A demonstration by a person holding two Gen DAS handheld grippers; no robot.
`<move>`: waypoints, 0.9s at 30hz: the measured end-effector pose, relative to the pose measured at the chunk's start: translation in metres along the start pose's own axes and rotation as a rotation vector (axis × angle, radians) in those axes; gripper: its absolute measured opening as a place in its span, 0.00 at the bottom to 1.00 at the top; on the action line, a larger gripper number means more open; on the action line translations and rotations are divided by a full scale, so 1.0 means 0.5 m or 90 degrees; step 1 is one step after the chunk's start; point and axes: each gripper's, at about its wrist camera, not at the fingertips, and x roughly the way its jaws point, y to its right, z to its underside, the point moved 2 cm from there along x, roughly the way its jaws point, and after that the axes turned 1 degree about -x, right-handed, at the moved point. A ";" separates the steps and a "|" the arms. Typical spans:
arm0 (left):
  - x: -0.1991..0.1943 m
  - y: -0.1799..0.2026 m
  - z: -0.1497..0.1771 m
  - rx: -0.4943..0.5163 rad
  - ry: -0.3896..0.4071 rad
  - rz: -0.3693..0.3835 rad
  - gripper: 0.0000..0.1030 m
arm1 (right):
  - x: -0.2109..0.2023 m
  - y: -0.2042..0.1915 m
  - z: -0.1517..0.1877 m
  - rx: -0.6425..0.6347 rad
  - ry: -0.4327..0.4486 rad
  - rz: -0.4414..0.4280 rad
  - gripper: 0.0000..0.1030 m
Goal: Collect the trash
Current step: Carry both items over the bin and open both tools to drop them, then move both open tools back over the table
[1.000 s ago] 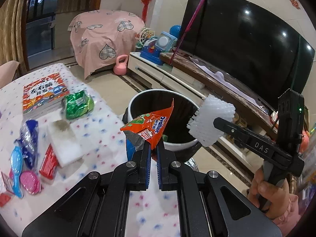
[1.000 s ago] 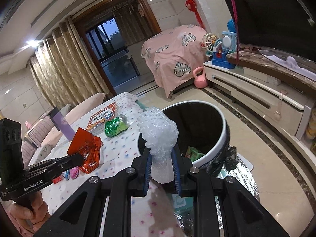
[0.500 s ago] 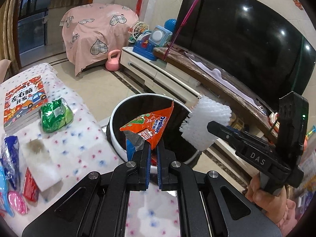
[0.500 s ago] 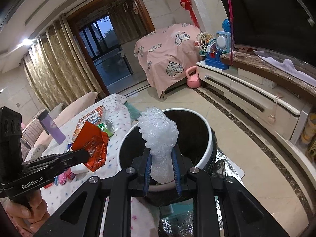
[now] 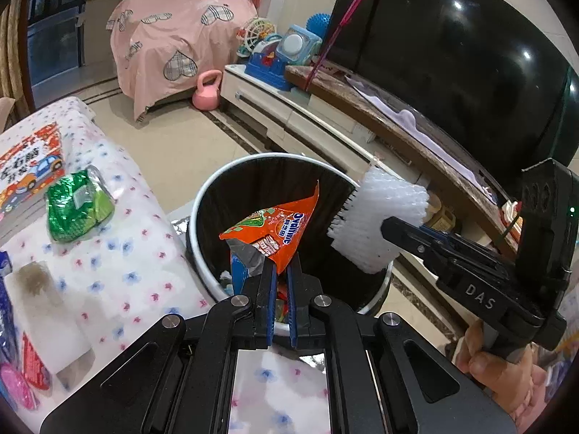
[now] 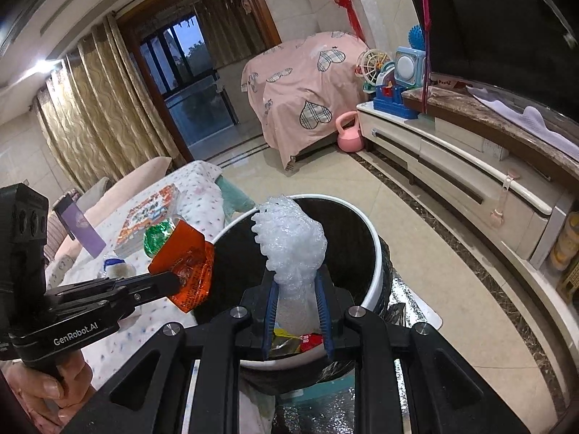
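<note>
Over the open bin (image 5: 202,209), the left gripper (image 5: 280,278) pinches an orange wrapper (image 5: 278,228) with jaws nearly closed, while the right gripper (image 6: 296,300) clamps a white foam net (image 6: 289,238), and a green packet (image 5: 77,204) lies on the table's (image 5: 144,253) far edge.

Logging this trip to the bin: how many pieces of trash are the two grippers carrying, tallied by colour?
orange snack wrapper, in the left gripper: 1
white foam net, in the right gripper: 1
Total: 2
</note>
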 end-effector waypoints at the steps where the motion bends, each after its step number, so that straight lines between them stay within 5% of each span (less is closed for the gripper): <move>1: 0.006 0.000 0.000 -0.001 -0.005 -0.001 0.05 | 0.005 0.000 0.000 -0.002 -0.003 0.002 0.22; 5: 0.021 -0.005 0.001 -0.007 -0.022 -0.006 0.23 | 0.022 0.004 -0.002 -0.008 -0.010 0.015 0.27; 7: 0.017 -0.009 0.006 -0.010 -0.018 -0.013 0.43 | 0.028 0.012 -0.002 0.001 -0.015 0.010 0.38; 8: 0.014 -0.011 0.007 -0.012 -0.016 -0.013 0.45 | 0.030 0.016 -0.002 0.005 -0.016 0.008 0.47; 13: -0.011 -0.021 0.026 -0.024 -0.009 -0.015 0.49 | 0.022 0.024 0.001 0.024 -0.011 0.004 0.51; 18: -0.046 -0.041 0.058 -0.048 -0.001 -0.015 0.53 | 0.005 0.013 0.002 0.030 0.009 -0.006 0.77; 27: -0.139 -0.093 0.122 -0.090 0.033 -0.038 0.55 | -0.020 -0.037 0.013 0.031 0.024 -0.028 0.80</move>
